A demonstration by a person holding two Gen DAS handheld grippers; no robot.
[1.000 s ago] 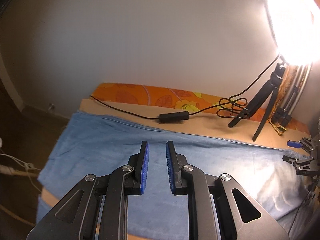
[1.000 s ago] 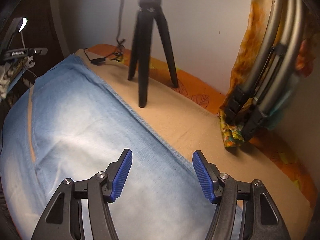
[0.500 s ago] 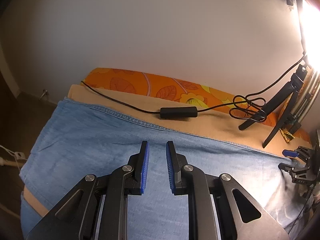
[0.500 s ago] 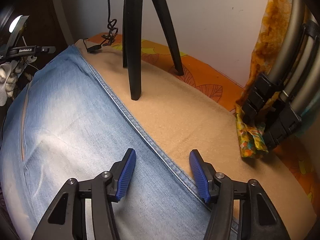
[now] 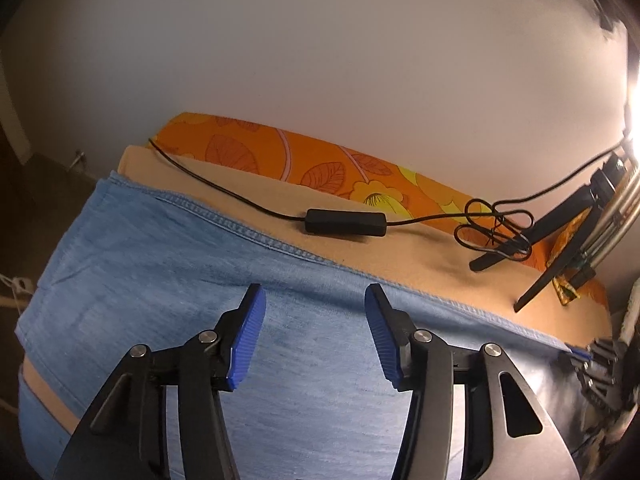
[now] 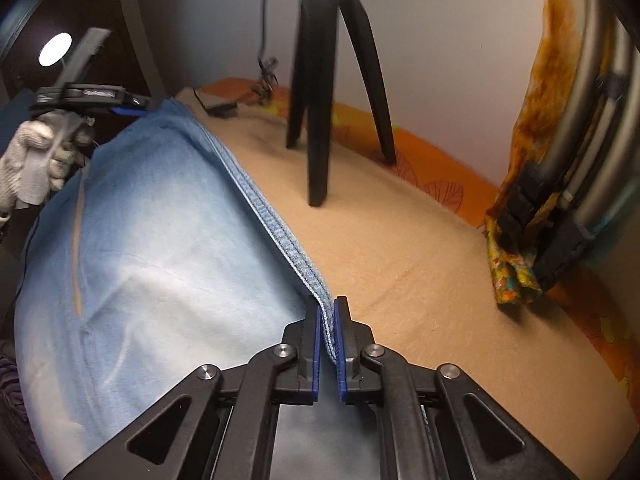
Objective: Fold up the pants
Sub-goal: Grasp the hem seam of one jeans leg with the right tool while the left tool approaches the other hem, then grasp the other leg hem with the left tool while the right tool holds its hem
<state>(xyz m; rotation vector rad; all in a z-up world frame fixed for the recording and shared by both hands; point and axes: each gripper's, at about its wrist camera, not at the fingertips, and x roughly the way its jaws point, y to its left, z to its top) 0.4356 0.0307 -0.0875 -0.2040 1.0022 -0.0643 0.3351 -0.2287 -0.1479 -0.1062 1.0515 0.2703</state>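
I have the light blue denim pants [image 6: 160, 240] spread flat across the beige felt-covered surface [image 6: 420, 260], their stitched side seam running diagonally toward the far wall. My right gripper [image 6: 328, 344] has just been closing, and its blue ribbed jaws now pinch that seam edge, with the denim lifted slightly between them. My left gripper [image 5: 314, 340] has just been opening; its jaws stand partly apart above the pants [image 5: 200, 280], holding nothing, the cloth lying under the gap. From the right wrist view I see the person's white knitted glove [image 6: 36, 160] gripping the left tool at the far end of the pants. A black tripod [image 6: 320, 100] stands on the surface beyond the seam. A black cable with an inline switch box [image 5: 346, 222] lies along the orange leaf-patterned cloth [image 5: 280, 152] by the wall.
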